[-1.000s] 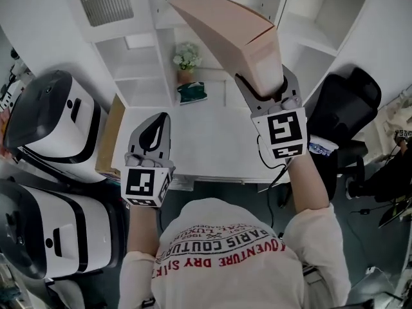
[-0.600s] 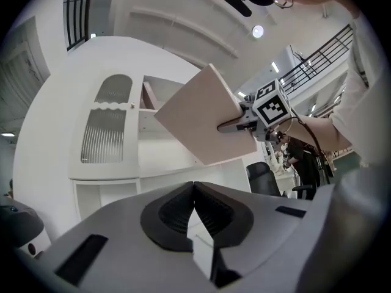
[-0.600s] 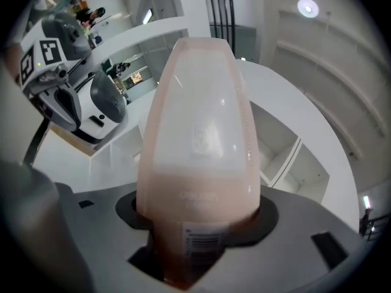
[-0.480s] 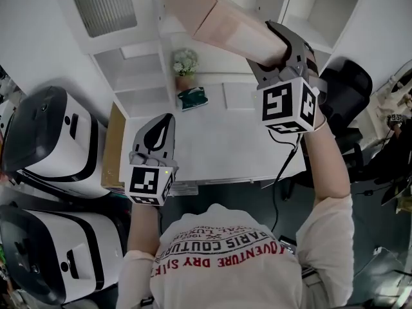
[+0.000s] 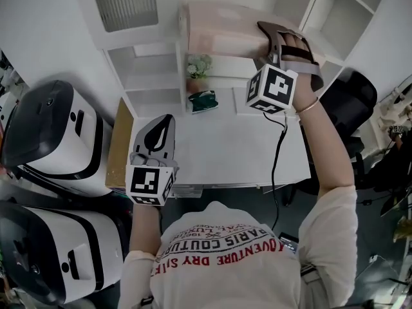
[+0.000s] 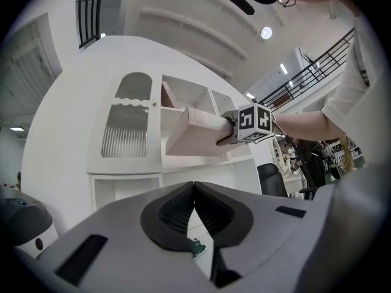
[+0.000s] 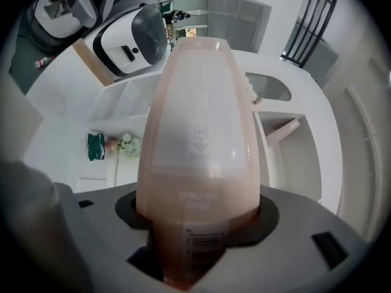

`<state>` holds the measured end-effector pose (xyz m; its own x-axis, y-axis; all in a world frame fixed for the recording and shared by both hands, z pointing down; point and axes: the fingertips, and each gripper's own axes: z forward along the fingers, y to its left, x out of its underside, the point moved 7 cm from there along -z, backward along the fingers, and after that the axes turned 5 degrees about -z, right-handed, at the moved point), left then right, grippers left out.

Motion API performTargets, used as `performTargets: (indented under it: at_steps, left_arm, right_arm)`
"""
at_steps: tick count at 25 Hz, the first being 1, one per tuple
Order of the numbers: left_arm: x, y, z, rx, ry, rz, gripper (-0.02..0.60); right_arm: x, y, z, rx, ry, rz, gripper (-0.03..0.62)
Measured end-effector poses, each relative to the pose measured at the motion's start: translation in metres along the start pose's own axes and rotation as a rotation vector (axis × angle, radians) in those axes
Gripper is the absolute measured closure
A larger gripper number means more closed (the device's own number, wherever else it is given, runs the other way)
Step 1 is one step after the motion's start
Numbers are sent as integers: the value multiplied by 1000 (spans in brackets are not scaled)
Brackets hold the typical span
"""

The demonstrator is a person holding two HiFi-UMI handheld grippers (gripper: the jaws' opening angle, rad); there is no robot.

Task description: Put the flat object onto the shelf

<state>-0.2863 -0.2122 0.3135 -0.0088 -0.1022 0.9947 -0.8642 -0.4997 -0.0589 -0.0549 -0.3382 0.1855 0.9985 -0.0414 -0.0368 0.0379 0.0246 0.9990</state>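
Observation:
The flat object is a pale pink file box [image 5: 222,29], held high and lying level in front of the white shelf unit [image 5: 145,76]. My right gripper [image 5: 275,40] is shut on its near end, and the box runs leftward from the jaws. In the right gripper view the box [image 7: 198,133] fills the middle, clamped between the jaws of the right gripper [image 7: 194,240], with a shelf compartment [image 7: 287,127] beyond. The left gripper view shows the box [image 6: 195,136] at the upper shelf openings. My left gripper [image 5: 161,129] hangs low over the desk, shut and empty, as its own view [image 6: 194,191] confirms.
A white desk [image 5: 225,150] lies below, with a small potted plant [image 5: 196,69] and a green item [image 5: 205,100] at its back. Two large white machines [image 5: 51,134] stand at the left beside a brown board [image 5: 119,143]. A black chair [image 5: 351,95] is at the right.
The right gripper has swung the pink box from a steep tilt to level and carried it left toward the shelf. The left gripper has stayed where it was.

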Motion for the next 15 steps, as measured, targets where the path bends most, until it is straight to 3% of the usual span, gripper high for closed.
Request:
performTargets:
  at_steps: [15]
  left_arm:
    - [6,22,13,-43,1,16,568]
  right_arm:
    - [-15,30,76,-146,76,-51,256]
